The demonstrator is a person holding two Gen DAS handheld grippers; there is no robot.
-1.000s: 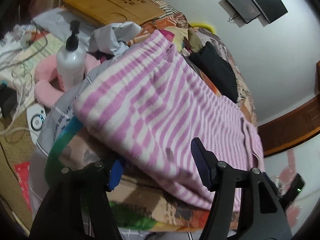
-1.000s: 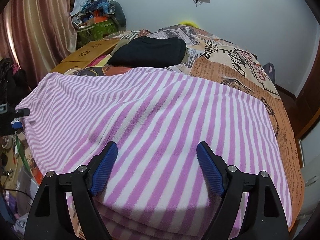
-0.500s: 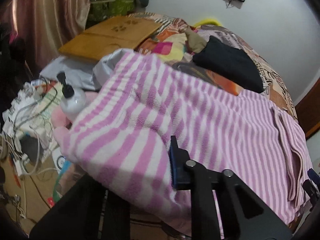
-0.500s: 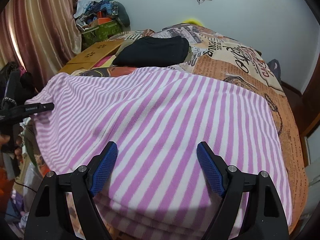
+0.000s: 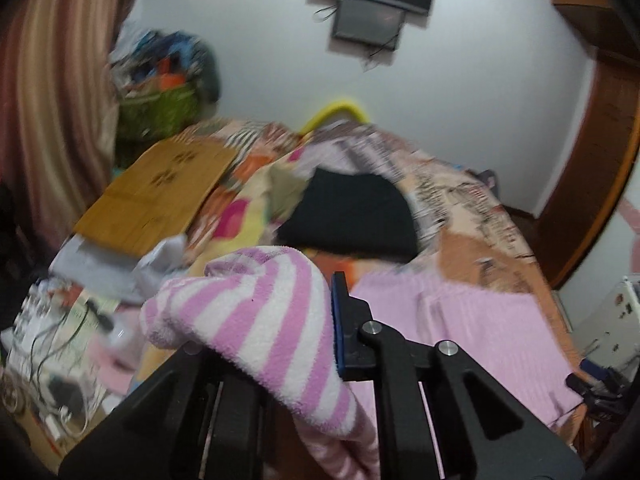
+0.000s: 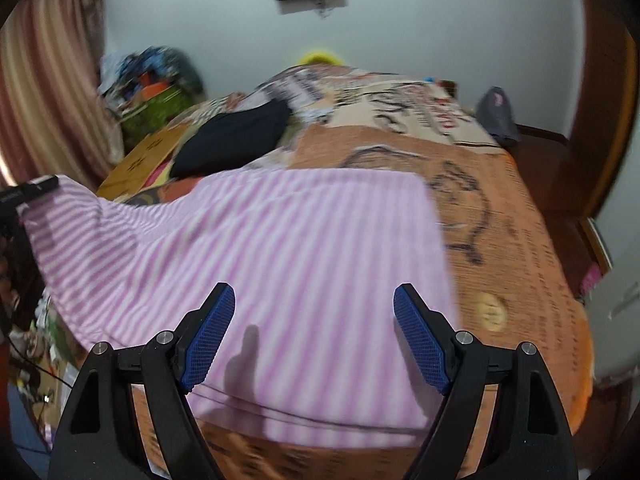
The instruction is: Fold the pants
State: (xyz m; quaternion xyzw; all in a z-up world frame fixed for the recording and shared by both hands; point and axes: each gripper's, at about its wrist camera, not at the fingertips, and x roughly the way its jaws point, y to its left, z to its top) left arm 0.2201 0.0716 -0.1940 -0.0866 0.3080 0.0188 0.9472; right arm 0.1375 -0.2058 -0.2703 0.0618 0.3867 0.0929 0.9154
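Observation:
The pink-and-white striped pants (image 6: 280,232) lie spread across the bed. My left gripper (image 5: 320,316) has its jaws closing on a bunched end of the pants (image 5: 248,312), with fabric pinched between them and draped over the left finger. That end is lifted off the bed. In the right wrist view the left gripper (image 6: 36,188) holds the far left corner up. My right gripper (image 6: 314,296) hovers open above the near edge of the pants, nothing between its blue pads (image 6: 208,340).
A folded black garment (image 5: 352,216) lies behind the pants on the patterned bedspread (image 6: 500,220). A wooden board (image 5: 160,196) rests at the bed's left side. Cables and clutter (image 5: 48,340) fill the floor on the left. A wooden door frame (image 5: 600,160) stands on the right.
The left gripper went from open around the pants' edge to pinching it, then rose with the fabric. The right gripper slid sideways over the pants and stayed open.

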